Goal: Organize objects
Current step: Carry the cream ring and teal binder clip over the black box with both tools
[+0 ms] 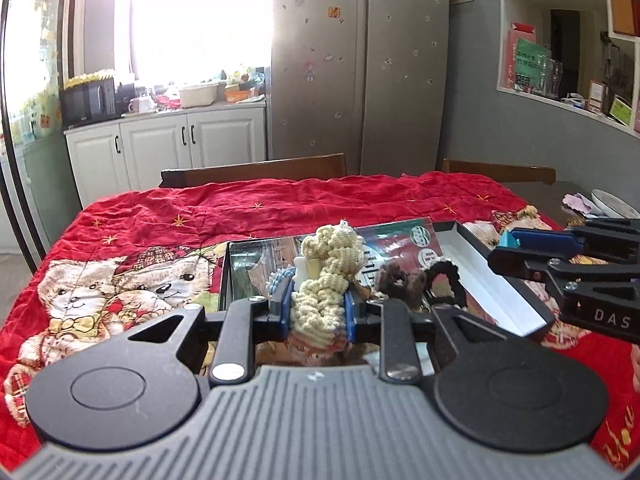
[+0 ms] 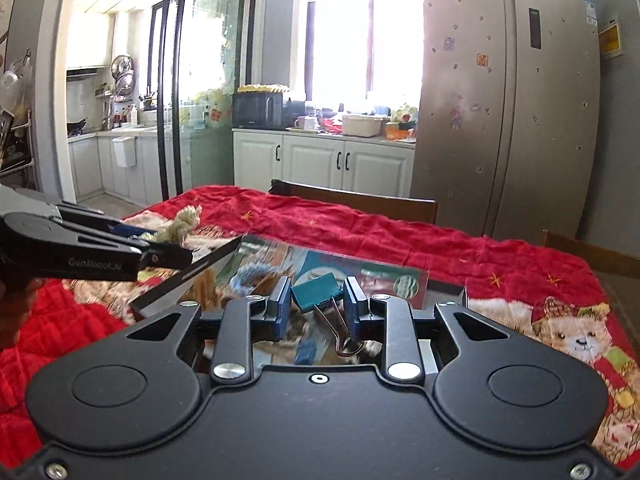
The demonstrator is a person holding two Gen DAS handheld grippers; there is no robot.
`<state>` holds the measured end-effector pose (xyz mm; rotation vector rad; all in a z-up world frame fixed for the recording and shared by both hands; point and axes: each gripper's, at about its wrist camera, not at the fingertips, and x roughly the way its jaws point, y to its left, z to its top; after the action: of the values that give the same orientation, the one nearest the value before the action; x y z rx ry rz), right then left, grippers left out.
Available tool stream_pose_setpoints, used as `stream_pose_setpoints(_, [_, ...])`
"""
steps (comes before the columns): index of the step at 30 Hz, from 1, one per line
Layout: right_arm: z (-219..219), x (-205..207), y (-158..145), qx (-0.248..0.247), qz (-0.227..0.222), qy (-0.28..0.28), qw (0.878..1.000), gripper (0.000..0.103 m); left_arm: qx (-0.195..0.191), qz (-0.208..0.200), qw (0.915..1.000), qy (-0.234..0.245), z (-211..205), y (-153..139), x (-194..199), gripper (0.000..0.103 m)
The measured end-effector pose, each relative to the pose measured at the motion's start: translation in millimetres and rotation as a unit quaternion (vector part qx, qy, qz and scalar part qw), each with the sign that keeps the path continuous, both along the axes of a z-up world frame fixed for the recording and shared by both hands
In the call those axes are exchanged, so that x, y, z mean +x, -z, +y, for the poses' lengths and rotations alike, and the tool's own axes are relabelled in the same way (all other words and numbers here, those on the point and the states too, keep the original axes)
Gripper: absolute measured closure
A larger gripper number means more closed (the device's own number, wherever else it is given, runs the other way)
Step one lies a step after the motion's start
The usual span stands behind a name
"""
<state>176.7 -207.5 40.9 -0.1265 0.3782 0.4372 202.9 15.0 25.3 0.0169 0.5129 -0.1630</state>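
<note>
My left gripper [image 1: 318,304] is shut on a cream crocheted scrunchie [image 1: 328,276], held above a shallow black box [image 1: 504,272] with a printed picture bottom. Brown [image 1: 400,280] and black [image 1: 444,280] scrunchies lie in that box. My right gripper [image 2: 317,306] is shut on a teal binder clip [image 2: 316,292], whose wire handles hang toward the camera. The right gripper [image 1: 504,244] also shows at the right of the left wrist view. The left gripper [image 2: 176,254], with the cream scrunchie [image 2: 184,220], appears at the left of the right wrist view.
The box sits on a red quilt with teddy bears [image 1: 120,288] covering the table. Wooden chair backs [image 1: 256,170] stand at the far side. A plate and cloth [image 1: 600,204] lie on bare tabletop at the right. A blue item [image 2: 306,350] lies in the box.
</note>
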Motion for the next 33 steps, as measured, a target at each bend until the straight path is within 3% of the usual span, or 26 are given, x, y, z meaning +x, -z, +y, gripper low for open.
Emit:
stream_pose_setpoints(8, [4.0, 41.4, 1.6, 0.015, 0.008, 0.023, 1.0, 0.076, -0.008, 0.013, 0.9997, -0.018, -0.1, 8.0, 36.6, 0.074])
stream_pose_setpoints(19, [14.6, 97.5, 26.9, 0.026, 0.033, 0.04, 0.998, 0.076, -0.011, 0.023, 0.9987, -0.044, 1.1, 27.1, 72.1, 0.074])
stream_pose_setpoints(33, [20.4, 133.0, 62.5, 0.033, 0.06, 0.063, 0.996, 0.076, -0.003, 0.03, 0.9988, -0.038, -4.6, 47.2, 94.4, 0.073])
